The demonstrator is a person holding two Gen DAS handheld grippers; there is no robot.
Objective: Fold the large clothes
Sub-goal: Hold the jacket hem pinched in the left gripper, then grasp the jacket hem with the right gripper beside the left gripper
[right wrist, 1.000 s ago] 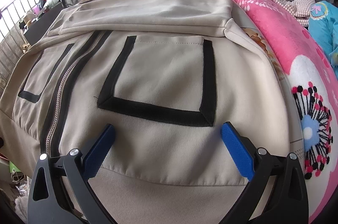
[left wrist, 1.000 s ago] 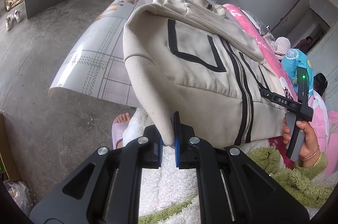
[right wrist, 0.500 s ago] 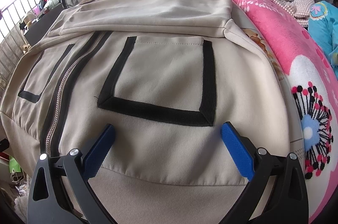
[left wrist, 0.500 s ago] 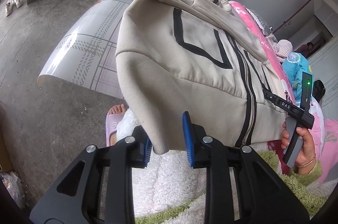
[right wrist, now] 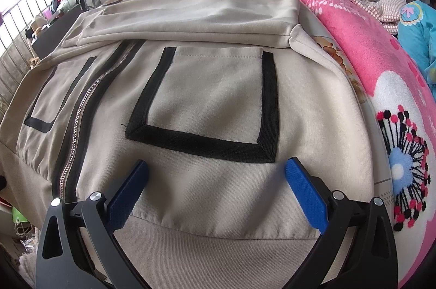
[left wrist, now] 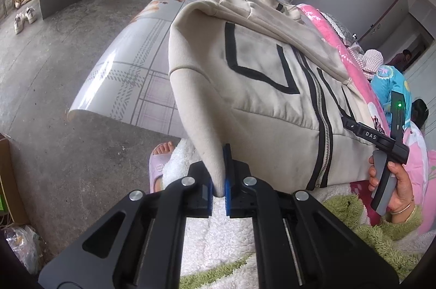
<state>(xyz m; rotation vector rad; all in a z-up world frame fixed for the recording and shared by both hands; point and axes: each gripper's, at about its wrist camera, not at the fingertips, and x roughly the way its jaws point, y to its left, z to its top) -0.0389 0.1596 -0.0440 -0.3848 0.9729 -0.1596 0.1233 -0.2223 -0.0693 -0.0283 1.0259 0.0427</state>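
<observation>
We count two black grippers with blue pads and one cream zip-up jacket with black trim (right wrist: 218,103). Nearest, our left gripper (left wrist: 218,188) is clenched on the jacket's ribbed hem corner, hanging off the near edge of the bed; half a second ago its jaws stood apart around that corner. Our right gripper (right wrist: 218,190) hovers released, jaws wide over the hem beneath one of two black-outlined pockets, unchanged. The jacket lies zipped across the patterned bed sheet (left wrist: 130,71), one sleeve folded over its chest. A pink floral blanket (right wrist: 354,43) runs along the bed's right edge. The collar's far side is hidden.
</observation>
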